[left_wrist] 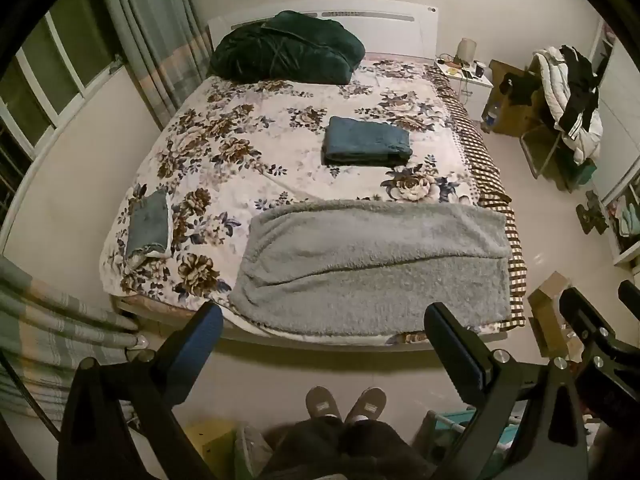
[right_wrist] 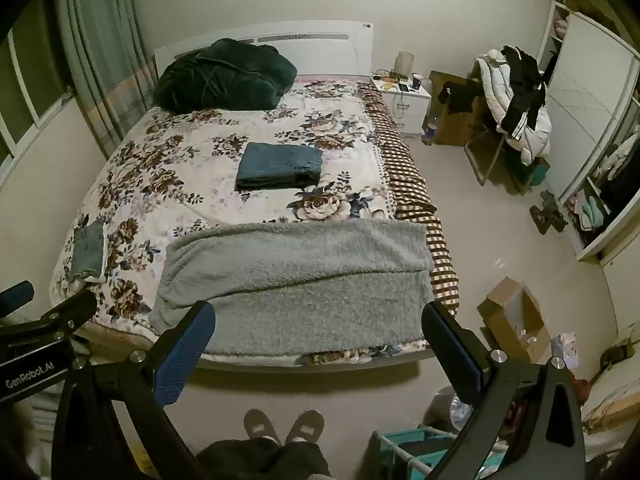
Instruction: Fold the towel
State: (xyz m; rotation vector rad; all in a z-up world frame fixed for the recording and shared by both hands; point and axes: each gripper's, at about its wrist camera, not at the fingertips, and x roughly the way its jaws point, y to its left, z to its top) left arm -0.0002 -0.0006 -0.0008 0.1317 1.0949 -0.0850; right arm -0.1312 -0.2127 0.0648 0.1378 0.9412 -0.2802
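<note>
I count one grey towel (left_wrist: 372, 264) spread across the foot of the bed (left_wrist: 248, 148), plus two folded pieces on the same bed: a blue folded towel (left_wrist: 366, 142) farther up the bed from the grey towel, toward the headboard, and a small grey folded cloth (left_wrist: 149, 224) off the grey towel's left end, near the bed's left edge. One dark green blanket (left_wrist: 284, 46) is heaped at the headboard. I hold two tongs. My left tongs (left_wrist: 324, 336) hang above the floor just short of the grey towel's near edge, arms spread wide apart, gripping nothing and touching nothing. My right tongs (right_wrist: 318, 332) are likewise spread wide and empty, framing the near edge of the grey towel (right_wrist: 296, 280) without contact. The grey towel lies flat, one long crease running across it, its near edge hanging slightly over the foot of the bed. My two slippers (right_wrist: 284, 426) stand on the floor below the grey towel.
</note>
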